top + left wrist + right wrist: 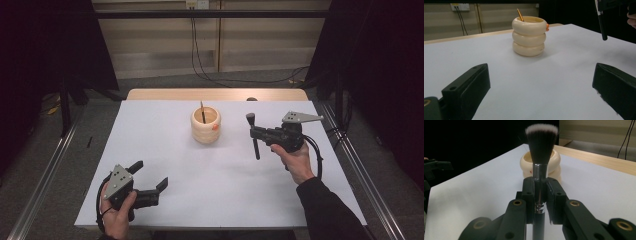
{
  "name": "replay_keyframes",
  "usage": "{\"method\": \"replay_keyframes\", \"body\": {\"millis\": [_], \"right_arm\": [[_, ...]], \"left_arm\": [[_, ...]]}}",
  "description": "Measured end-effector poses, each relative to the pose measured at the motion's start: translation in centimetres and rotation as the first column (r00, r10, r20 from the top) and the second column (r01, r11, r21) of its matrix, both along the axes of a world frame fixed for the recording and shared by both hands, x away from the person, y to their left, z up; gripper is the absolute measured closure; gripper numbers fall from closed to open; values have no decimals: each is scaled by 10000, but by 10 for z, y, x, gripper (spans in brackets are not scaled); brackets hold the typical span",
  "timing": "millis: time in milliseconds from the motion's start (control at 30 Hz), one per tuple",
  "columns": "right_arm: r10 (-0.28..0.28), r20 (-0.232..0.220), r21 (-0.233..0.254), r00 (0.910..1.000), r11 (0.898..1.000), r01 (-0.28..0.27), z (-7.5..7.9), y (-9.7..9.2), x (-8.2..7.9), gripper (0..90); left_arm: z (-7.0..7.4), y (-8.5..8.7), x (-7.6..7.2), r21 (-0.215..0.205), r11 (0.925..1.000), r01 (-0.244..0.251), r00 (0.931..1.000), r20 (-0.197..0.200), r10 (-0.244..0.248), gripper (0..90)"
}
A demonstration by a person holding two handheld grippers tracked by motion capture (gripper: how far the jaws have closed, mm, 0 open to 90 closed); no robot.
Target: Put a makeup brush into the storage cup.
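I see the right gripper (256,133) clamped tight on a makeup brush (253,135), jaws pressing the handle just below the silver ferrule; the brush stands roughly upright above the right half of the table, bristles up, its black handle hanging below the jaws and off the surface. The left gripper (150,176) rests low near the front left corner, jaws spread wide with nothing between them. A cream ribbed holder (205,125), three stacked rings with an orange spot on its rim, sits back of centre with a thin gold-tipped stick (202,111) leaning inside. The surface is a plain white sheet (165,150) over a wooden tabletop (215,94). Beyond it: grey floor, beige wall with a socket (196,4) and trailing black cables, dark curtains (380,55) both sides.
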State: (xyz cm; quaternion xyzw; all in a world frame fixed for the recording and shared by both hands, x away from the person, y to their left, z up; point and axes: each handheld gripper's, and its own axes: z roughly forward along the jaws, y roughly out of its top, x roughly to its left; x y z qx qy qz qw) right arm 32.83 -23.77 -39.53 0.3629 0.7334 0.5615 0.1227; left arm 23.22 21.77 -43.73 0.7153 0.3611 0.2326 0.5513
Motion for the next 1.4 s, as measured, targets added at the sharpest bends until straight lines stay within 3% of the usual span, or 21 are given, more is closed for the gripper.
{"method": "replay_keyframes", "body": {"millis": [400,667,800,867,933,1000,1167,1333,1400], "right_arm": [[168,379,1038,9991,9944,-206,10,-10,-4,783],[295,498,1126,9983,9930,-350,12,-10,-4,783],[446,579,1372,9973,9892,-522,13,-8,-5,782],[535,600,1411,9968,9881,-615,15,-7,-6,783],[629,580,1523,9963,9858,-711,15,-5,-7,783],[674,627,1464,9958,9863,-760,16,-3,-8,783],[912,668,1412,9936,9849,-999,17,4,-9,783],[1029,699,1426,9922,9834,-1121,19,7,-11,783],[1040,711,1439,9920,9831,-1134,19,8,-11,783]], "left_arm": [[1,-3,0,-311,9995,19,10000,-35,-20,9],[3,-7,-1,-550,9984,136,9999,-49,-139,24],[9,-12,0,-505,9979,412,9991,101,-407,26],[14,-17,0,-377,9990,227,9994,253,-217,28],[17,-21,2,-622,9969,473,9986,271,-457,37],[20,-26,5,-460,9977,506,9980,390,-488,37],[24,-43,10,-503,9940,968,9944,472,-944,39],[28,-67,15,-837,9799,1810,9827,547,-1768,39],[32,-77,16,-622,9793,1926,9798,671,-1884,57]]}}
